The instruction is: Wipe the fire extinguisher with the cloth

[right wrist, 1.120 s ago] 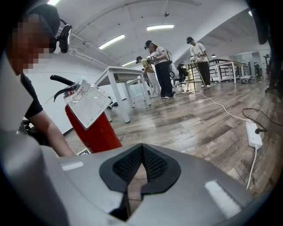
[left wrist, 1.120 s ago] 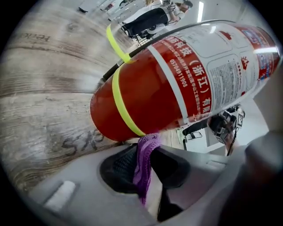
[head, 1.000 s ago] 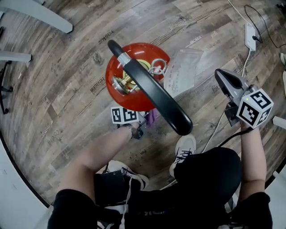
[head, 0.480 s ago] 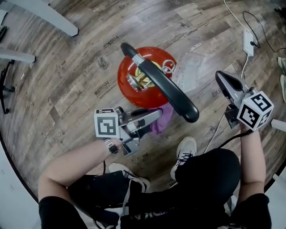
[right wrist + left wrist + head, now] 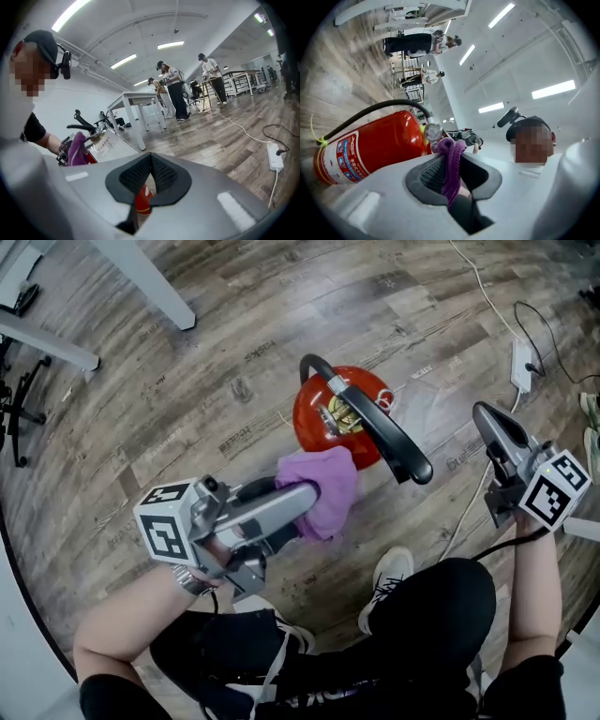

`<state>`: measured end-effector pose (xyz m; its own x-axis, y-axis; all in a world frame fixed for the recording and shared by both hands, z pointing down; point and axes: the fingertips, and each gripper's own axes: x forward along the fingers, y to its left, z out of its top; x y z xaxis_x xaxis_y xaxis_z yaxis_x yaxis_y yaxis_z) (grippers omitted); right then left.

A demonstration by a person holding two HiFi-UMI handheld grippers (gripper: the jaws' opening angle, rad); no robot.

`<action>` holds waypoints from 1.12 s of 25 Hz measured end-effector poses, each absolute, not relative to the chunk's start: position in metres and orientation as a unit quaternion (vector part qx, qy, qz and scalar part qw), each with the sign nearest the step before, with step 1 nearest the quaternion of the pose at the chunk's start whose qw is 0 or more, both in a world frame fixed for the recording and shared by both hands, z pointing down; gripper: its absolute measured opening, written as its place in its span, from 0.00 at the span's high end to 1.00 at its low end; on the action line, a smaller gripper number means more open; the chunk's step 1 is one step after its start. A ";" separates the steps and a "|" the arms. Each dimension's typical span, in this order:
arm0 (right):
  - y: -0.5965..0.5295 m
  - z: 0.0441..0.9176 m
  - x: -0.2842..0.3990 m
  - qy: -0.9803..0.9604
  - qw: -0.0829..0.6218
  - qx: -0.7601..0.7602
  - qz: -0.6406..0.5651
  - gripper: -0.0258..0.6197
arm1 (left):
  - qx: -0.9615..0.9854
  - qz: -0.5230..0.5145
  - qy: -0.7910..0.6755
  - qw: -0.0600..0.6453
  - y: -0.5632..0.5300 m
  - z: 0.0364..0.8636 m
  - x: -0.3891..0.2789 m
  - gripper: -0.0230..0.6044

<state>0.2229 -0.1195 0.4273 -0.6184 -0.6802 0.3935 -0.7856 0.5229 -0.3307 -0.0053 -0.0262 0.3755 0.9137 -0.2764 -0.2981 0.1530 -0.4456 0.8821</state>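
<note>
I've got the red fire extinguisher [image 5: 314, 423] standing upright on the wooden floor [image 5: 234, 352], its black hose [image 5: 394, 442] arcing over the top. The purple cloth [image 5: 326, 486] is bunched, pinched in the left gripper [image 5: 305, 495] near the extinguisher's top; can't tell if it touches.

**Cloth gripped beside the extinguisher**

You are holding the purple cloth [image 5: 328, 486] in your left gripper [image 5: 309, 496], and it is bunching around the jaws, overlapping the near edge of the red fire extinguisher [image 5: 317, 423] that is standing on the wooden floor [image 5: 187, 381]. Your right gripper [image 5: 486, 416] is hovering well apart at the right, its jaws lying together on nothing. A white power strip [image 5: 521, 367] is lying beyond it.
</note>
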 end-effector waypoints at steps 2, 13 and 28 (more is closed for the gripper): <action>-0.120 0.398 0.215 -0.877 0.090 0.409 0.237 0.95 | 0.834 -0.215 -0.039 0.506 -0.030 0.353 -0.013 0.84; -0.079 0.247 0.096 -0.964 0.062 0.188 0.180 0.80 | 0.911 -0.185 -0.049 0.366 -0.074 0.252 0.003 0.84; -0.075 0.243 0.014 -0.977 0.084 0.102 0.167 0.63 | 0.918 -0.247 -0.071 0.301 -0.083 0.215 -0.005 0.84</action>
<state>0.0143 -0.0748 0.2434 -0.9650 -0.1723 0.1979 -0.2281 0.9235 -0.3083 -0.0047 -0.0835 0.2150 0.8683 -0.2796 -0.4098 0.0174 -0.8084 0.5884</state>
